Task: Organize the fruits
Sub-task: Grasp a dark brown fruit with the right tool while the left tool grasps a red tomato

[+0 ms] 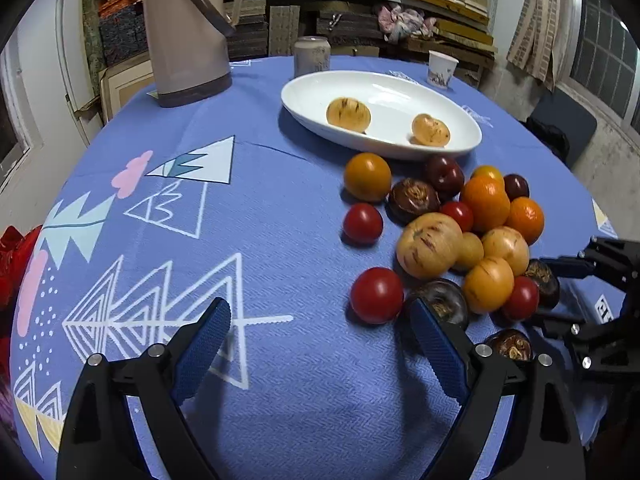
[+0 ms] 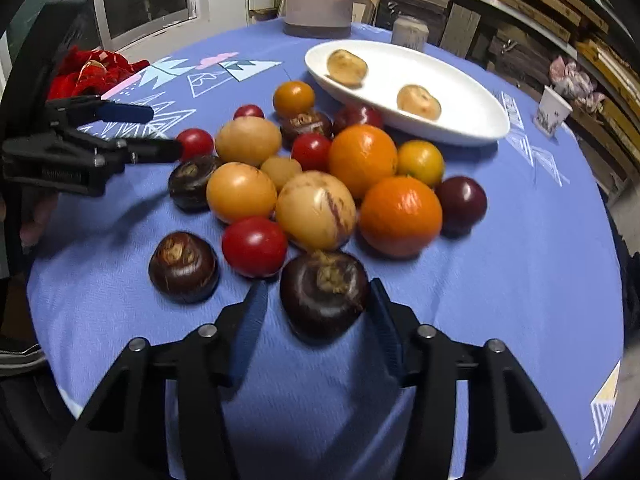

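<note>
A pile of fruit lies on the blue tablecloth: oranges [image 2: 400, 212], red tomatoes [image 2: 255, 246], tan melons [image 2: 316, 210] and dark water chestnuts [image 2: 183, 266]. A white oval dish [image 1: 400, 92] holds two tan fruits [image 1: 348, 114]; it also shows in the right wrist view [image 2: 460, 96]. My right gripper [image 2: 318, 302] is open around a dark water chestnut [image 2: 324, 294], its fingers on either side. My left gripper [image 1: 320, 324] is open and empty over bare cloth, left of a red tomato [image 1: 377, 295].
A beige thermos jug [image 1: 186, 32], a can [image 1: 312, 56] and a paper cup [image 1: 442, 69] stand at the table's far side. A red bag [image 2: 92, 70] lies at the left edge. Shelves of stacked boards fill the background.
</note>
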`<state>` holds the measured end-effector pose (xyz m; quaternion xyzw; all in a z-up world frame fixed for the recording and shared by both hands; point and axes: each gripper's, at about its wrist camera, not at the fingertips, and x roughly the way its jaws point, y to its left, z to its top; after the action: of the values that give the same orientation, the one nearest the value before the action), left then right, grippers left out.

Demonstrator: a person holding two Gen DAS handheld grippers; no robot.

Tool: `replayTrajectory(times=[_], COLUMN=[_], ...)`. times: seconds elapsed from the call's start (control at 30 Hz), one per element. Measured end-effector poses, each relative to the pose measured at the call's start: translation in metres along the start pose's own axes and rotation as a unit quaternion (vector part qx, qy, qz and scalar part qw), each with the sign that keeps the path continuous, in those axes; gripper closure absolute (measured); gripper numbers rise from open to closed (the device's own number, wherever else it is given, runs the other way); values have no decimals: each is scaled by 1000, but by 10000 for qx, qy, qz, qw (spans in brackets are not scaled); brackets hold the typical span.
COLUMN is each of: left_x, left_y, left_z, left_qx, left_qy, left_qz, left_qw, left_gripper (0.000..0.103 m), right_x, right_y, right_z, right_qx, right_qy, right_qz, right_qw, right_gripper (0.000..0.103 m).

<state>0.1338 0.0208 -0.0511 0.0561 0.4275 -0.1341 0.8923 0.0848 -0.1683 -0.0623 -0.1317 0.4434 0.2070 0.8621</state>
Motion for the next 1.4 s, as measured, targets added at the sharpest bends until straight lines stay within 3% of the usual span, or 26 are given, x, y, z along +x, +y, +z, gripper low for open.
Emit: replayTrajectory(times=[0.27,0.53,0.67,0.9,1.07,1.2,1.4], left_x=[4,7,10,16,18,21,21], left_y=[-7,-5,2,28,13,1,-7], left_z=[6,10,10,10,11,13,13], left_qx=[29,-112,-389,-976,-552,-267,-53], left_qy=[-103,-107,-66,137,127,175,175], left_qz=[-39,-476,-798,-1020,-726,-501,-300], left_qw=[9999,9987,9960,9899,9957,9982,9994], left_gripper=[14,54,57,57,58,73,73], right_x=[-6,-16,-19,-22,-20,-17,-16], right_y=[-9,-20,-20,-22,-22,-19,-17], right_z=[-8,-19,-22,-25,-26,-26,-24], right_qx=[256,480,513,558,589,561,536], right_qy=[-113,-187,-247,-277,-243,-204,-176], right_qz=[140,142,184,191,196,206,135], right_qw=[9995,9986,9982,9979,9978,9980,9983], right_gripper=[60,60,60,60,60,60,60])
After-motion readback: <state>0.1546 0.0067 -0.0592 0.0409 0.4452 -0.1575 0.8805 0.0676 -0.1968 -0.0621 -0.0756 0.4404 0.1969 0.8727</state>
